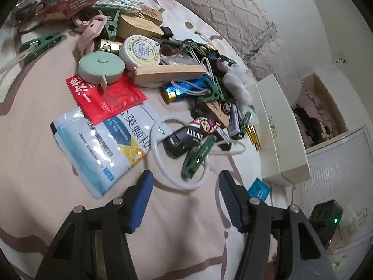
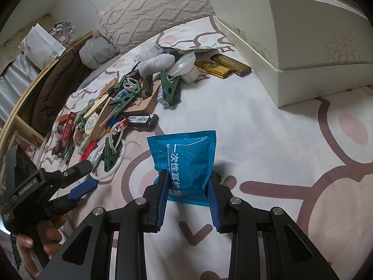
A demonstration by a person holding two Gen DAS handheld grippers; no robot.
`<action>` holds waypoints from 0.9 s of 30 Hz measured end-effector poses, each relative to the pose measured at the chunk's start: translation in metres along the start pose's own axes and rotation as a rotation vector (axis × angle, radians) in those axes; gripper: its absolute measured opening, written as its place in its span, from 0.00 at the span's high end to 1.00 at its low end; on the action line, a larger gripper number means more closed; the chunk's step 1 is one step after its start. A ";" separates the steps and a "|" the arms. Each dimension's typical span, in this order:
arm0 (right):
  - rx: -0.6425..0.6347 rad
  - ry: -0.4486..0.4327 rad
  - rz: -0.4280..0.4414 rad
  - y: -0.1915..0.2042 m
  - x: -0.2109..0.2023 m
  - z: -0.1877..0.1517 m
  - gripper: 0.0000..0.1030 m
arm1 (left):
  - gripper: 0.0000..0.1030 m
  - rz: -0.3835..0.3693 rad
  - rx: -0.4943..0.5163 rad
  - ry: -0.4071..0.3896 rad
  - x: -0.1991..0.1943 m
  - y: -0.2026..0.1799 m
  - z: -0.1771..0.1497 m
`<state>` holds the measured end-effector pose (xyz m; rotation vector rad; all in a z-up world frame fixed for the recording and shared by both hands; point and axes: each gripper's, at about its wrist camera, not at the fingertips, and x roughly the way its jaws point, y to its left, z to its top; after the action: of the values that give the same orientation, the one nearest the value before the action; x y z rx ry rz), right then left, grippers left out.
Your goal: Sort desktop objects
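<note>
A heap of small items lies on the patterned bedsheet (image 1: 46, 121): a white ring (image 1: 152, 144), a green clip (image 1: 198, 156), a black lighter (image 1: 184, 140), a blue-and-white sachet (image 1: 100, 144), a red sachet (image 1: 105, 98) and a mint tape measure (image 1: 101, 67). My left gripper (image 1: 186, 186) is open just in front of the ring's near edge, and its pads touch nothing. It also shows at the left of the right wrist view, left gripper (image 2: 91, 175), held by a hand. My right gripper (image 2: 187, 186) is shut on a blue packet (image 2: 184, 161), which stands upright on the sheet.
A cream shoe box (image 2: 303, 46) with its lid propped inside stands to the right of the heap, the same box (image 1: 277, 126) in the left wrist view. Two gold lighters (image 2: 221, 66) lie beside it. A textured pillow (image 2: 151, 11) sits behind. The wooden bed edge (image 2: 28, 88) runs along the left.
</note>
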<state>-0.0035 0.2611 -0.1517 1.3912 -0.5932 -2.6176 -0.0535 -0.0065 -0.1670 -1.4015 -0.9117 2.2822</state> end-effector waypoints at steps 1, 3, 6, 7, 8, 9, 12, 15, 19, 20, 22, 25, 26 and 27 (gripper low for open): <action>-0.001 0.000 0.000 0.000 0.000 0.000 0.69 | 0.44 -0.012 -0.018 -0.011 0.001 0.003 0.001; -0.001 0.001 0.001 0.000 0.000 0.000 0.69 | 0.51 -0.015 -0.027 -0.026 0.002 0.004 0.004; 0.002 0.002 0.001 0.000 0.001 0.000 0.69 | 0.83 -0.028 -0.039 -0.049 0.005 0.006 0.006; 0.003 0.003 0.001 0.000 0.001 -0.001 0.69 | 0.88 -0.048 -0.063 -0.046 0.009 0.011 0.006; 0.003 0.002 0.001 0.000 0.000 -0.001 0.69 | 0.90 -0.062 -0.088 -0.043 0.013 0.014 0.007; 0.002 0.002 0.001 0.000 0.000 0.000 0.69 | 0.90 -0.073 -0.102 -0.047 0.014 0.017 0.007; 0.004 0.002 0.004 0.000 0.001 -0.001 0.69 | 0.92 -0.087 -0.076 -0.090 0.005 0.011 0.006; 0.005 0.003 0.005 0.000 0.001 -0.001 0.69 | 0.94 -0.114 -0.014 -0.141 -0.012 -0.003 0.006; 0.005 0.003 0.005 -0.001 0.001 -0.001 0.69 | 0.95 -0.140 0.055 -0.176 -0.028 -0.020 0.005; 0.006 0.004 0.005 -0.001 0.001 -0.001 0.69 | 0.95 -0.155 0.068 -0.178 -0.032 -0.024 0.004; 0.007 0.003 0.005 -0.001 0.000 -0.001 0.69 | 0.94 -0.179 0.083 -0.181 -0.037 -0.029 0.004; 0.004 0.004 0.004 -0.001 0.000 -0.001 0.69 | 0.94 -0.208 0.132 -0.193 -0.048 -0.040 0.001; 0.006 0.004 0.005 -0.001 0.000 -0.001 0.69 | 0.94 -0.217 0.145 -0.198 -0.051 -0.044 0.000; 0.006 0.004 0.005 -0.001 0.000 -0.001 0.69 | 0.94 -0.229 0.157 -0.202 -0.055 -0.048 -0.001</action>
<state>-0.0029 0.2619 -0.1525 1.3945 -0.6037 -2.6103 -0.0302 -0.0010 -0.0985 -0.9627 -0.8788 2.2900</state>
